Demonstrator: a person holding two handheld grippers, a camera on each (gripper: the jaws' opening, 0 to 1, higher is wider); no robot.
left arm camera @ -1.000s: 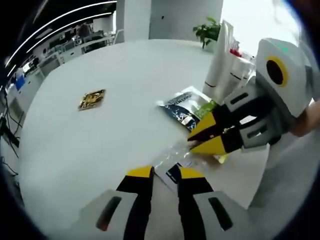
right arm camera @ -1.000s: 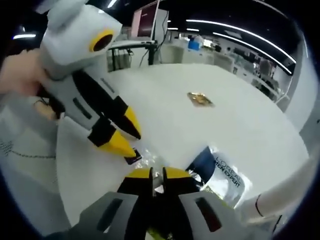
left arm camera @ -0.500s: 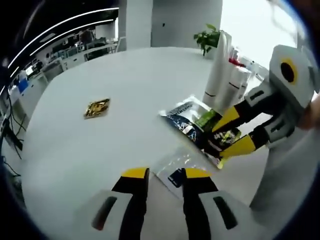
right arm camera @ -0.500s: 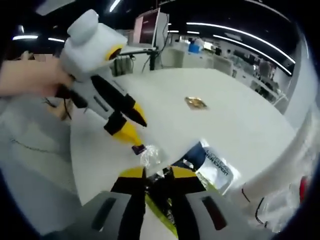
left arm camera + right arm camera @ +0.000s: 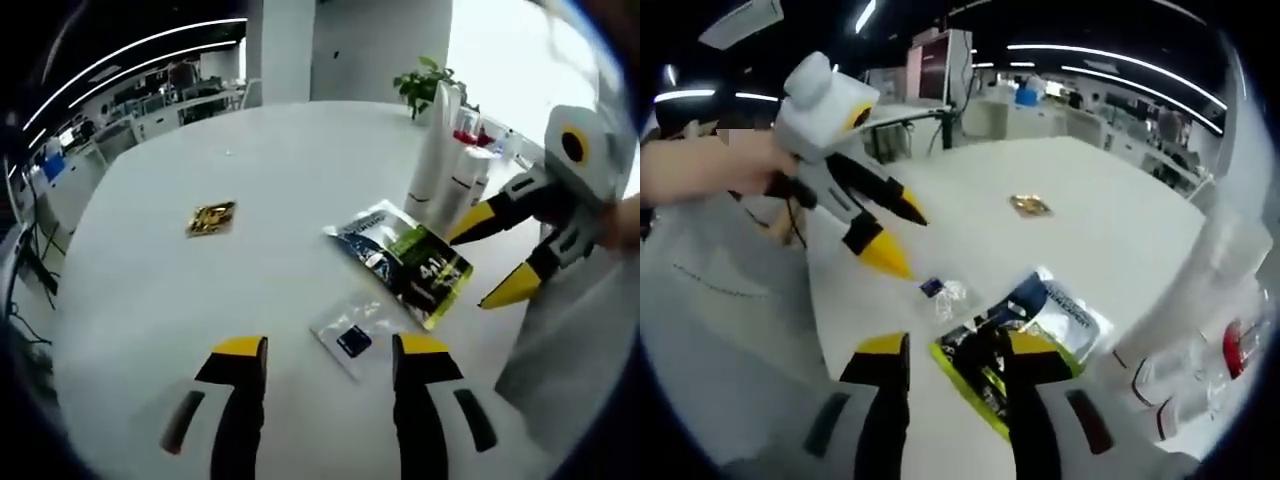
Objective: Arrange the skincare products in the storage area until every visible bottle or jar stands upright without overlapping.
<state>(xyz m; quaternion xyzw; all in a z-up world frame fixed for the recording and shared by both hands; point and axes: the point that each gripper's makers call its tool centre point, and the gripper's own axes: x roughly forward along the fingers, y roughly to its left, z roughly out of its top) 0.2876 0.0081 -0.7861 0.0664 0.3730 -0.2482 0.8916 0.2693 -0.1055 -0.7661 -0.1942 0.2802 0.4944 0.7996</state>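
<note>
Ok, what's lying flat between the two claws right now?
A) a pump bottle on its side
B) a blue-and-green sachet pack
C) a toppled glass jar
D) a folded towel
B: the blue-and-green sachet pack lies flat on the white table, beside a small clear sachet, both claws open.

Both now spread wide: left gripper (image 5: 325, 352) parted from the small clear sachet (image 5: 352, 333), lying flat ahead between its tips; right gripper (image 5: 952, 346) released the blue-and-green packet (image 5: 1025, 325), flat on the white table (image 5: 200, 290).
</note>
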